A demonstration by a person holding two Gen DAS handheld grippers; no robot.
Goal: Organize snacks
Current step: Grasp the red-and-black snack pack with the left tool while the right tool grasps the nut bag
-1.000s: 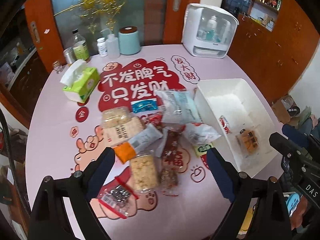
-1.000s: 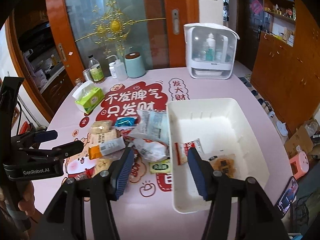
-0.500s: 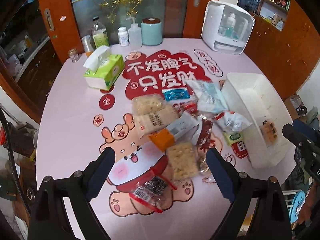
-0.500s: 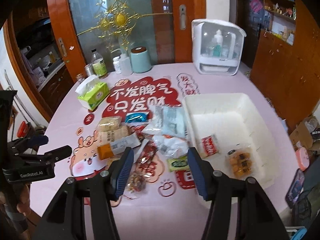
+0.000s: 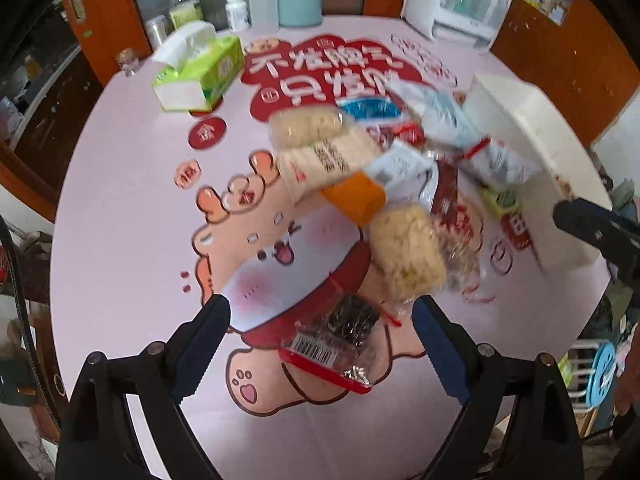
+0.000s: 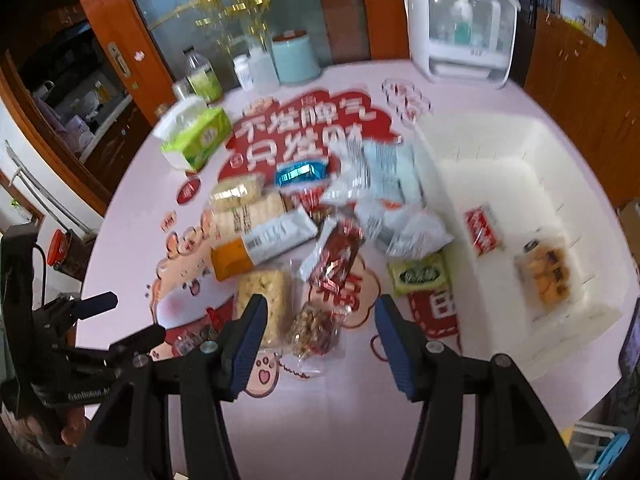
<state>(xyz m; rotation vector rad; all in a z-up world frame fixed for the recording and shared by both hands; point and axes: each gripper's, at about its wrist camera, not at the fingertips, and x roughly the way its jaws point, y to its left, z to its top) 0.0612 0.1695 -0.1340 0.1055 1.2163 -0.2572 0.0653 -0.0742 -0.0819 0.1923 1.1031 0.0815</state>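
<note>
1. Left wrist view: the left gripper (image 5: 320,332) is seen spread wide with nothing pinched, above a dark, red-edged snack packet (image 5: 340,340) lying between its fingers on the pink table (image 5: 120,200). The snack pile (image 5: 392,184) is spread beyond it, beside the white bin (image 5: 520,128).
2. Right wrist view: the right gripper (image 6: 320,332) is seen parted and empty, over a clear nut-snack packet (image 6: 316,330). Two packets (image 6: 482,228) are found inside the white bin (image 6: 480,136), right of the pile.

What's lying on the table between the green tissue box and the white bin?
The loose snack packets, heaped on the red lettering, fill most of the stretch between tissue box and white bin; the right wrist view shows it best.
</note>
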